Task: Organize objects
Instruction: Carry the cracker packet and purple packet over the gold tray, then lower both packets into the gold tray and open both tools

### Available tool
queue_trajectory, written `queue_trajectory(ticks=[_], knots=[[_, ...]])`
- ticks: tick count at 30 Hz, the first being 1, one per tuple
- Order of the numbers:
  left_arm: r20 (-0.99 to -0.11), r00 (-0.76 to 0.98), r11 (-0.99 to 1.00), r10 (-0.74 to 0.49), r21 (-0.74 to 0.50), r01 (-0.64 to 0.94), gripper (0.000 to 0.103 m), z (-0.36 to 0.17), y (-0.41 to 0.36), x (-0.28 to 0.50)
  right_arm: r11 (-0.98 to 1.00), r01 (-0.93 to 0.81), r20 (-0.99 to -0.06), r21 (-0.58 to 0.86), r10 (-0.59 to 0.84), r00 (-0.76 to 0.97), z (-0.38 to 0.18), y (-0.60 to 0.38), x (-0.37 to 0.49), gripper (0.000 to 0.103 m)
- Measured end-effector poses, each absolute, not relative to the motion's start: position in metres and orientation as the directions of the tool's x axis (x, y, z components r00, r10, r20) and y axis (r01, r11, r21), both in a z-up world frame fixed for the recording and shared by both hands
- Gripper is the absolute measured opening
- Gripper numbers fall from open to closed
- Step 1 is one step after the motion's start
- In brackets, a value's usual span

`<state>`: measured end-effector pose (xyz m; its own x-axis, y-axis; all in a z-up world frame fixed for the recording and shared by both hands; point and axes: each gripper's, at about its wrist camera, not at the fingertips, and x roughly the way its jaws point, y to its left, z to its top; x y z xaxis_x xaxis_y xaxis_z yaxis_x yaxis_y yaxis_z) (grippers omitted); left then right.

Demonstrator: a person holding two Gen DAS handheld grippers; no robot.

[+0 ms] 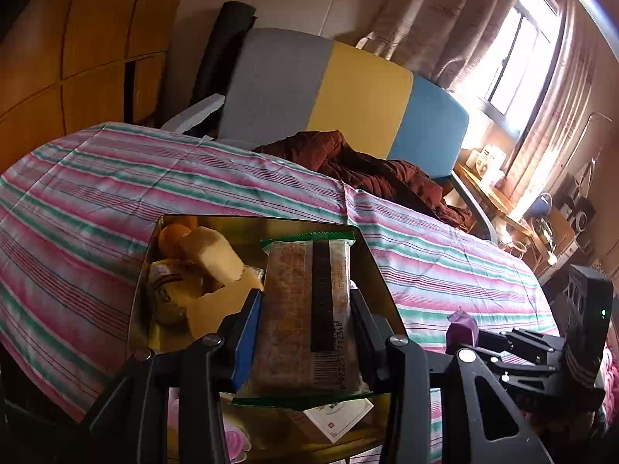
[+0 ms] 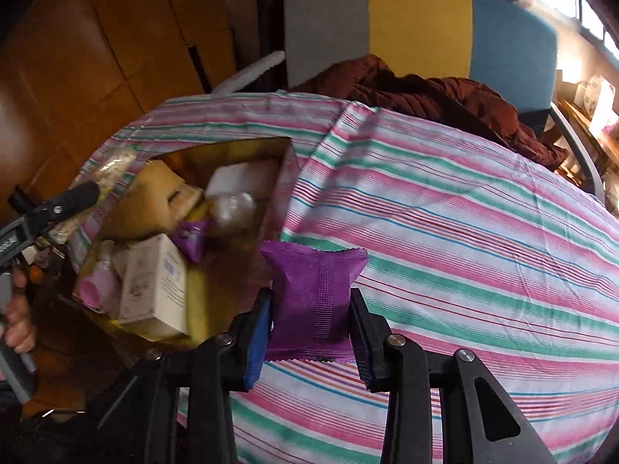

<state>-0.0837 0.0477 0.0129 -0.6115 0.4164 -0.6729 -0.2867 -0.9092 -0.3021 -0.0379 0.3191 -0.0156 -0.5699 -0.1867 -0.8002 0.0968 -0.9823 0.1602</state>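
The left gripper [image 1: 305, 305] squeezes a snack bar [image 1: 309, 309] over the gold tin [image 1: 371, 255]. The right gripper [image 2: 311, 305] pinches a purple packet [image 2: 315, 294]; the tin sits to its left. Lower each one slowly, then let go.

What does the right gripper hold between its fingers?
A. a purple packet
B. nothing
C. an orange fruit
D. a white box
A: in the right wrist view, the right gripper is shut on the purple packet, held above the striped cloth beside the gold tin.
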Motion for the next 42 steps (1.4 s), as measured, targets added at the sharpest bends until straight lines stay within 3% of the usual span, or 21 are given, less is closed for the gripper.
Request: queue_trajectory(ticks=[7,16,31,33,42], knots=[[-0.675,-0.585,-0.891,0.45,-0.382,-0.244,0.043,0.007,0.027,-0.093,-0.97,0.159,-0.783,0.182,-0.241,-0.574,-0.023,0.26,-0.042,0.038],[-0.684,-0.539,-0.871,0.491,-0.363,-0.332,0.043,-0.001,0.078,-0.106,-0.975,0.137,-0.809,0.177,-0.224,-0.544,-0.043,0.246,-0.051,0.038],[-0.764,-0.441,-0.881,0.471,-0.385,-0.274,0.045,-0.039,0.101,-0.138,-0.978,0.111,-0.823,0.175,-0.207,-0.53,-0.055,0.245,-0.061,0.042],[-0.764,-0.453,-0.887,0.459,-0.37,-0.275,0.046,-0.039,0.099,-0.135,-0.98,0.102,-0.826,0.173,-0.2,-0.527,-0.056,0.246,-0.062,0.047],[-0.748,-0.541,-0.919,0.386,-0.262,-0.293,0.045,-0.025,0.09,-0.113,-0.979,0.102,-0.824,0.175,-0.202,-0.53,-0.056,0.244,-0.059,0.047]])
